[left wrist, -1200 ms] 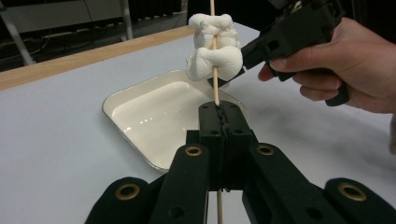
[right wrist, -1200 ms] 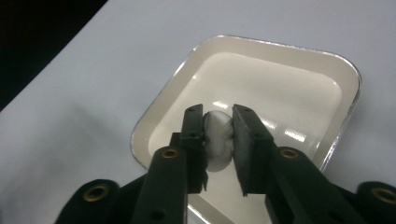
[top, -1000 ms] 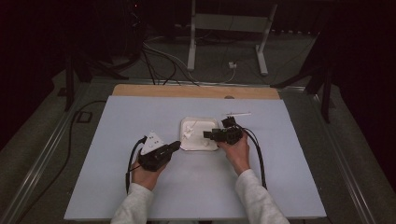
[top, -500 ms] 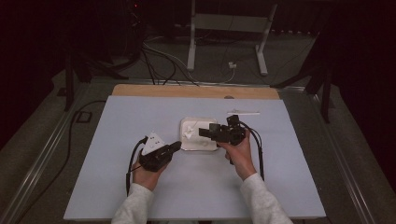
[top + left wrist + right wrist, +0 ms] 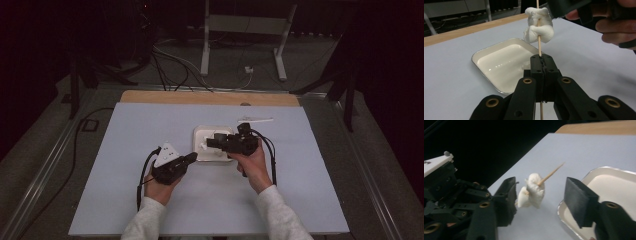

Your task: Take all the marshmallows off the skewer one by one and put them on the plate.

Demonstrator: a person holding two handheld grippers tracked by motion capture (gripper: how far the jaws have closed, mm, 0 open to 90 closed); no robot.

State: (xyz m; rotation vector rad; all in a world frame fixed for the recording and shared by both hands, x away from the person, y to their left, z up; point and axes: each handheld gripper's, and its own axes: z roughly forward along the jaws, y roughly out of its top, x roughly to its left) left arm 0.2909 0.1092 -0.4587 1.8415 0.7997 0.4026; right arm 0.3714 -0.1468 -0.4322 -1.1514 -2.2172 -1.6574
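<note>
My left gripper (image 5: 543, 60) is shut on a thin wooden skewer (image 5: 539, 47) that stands up from its jaws. Two white marshmallows (image 5: 538, 25) are threaded on the skewer, above a shallow white tray (image 5: 504, 65). In the right gripper view the marshmallows (image 5: 531, 191) hang between the wide-apart jaws of my open right gripper (image 5: 542, 195), touching neither pad, with the skewer's point (image 5: 551, 173) sticking out past them. In the high view the left gripper (image 5: 191, 158) sits at the tray's (image 5: 212, 156) front left corner. The right gripper (image 5: 207, 144) reaches over the tray from the right.
The pale blue table top (image 5: 125, 150) has a wooden strip (image 5: 210, 98) along its far edge. A thin white object (image 5: 255, 120) lies behind the tray to the right. Cables (image 5: 142, 175) trail from both grippers. Dark floor, cables and a stand's legs lie beyond the table.
The right gripper has moved a little left across the tray toward the left gripper's skewer. The left gripper has hardly moved.
</note>
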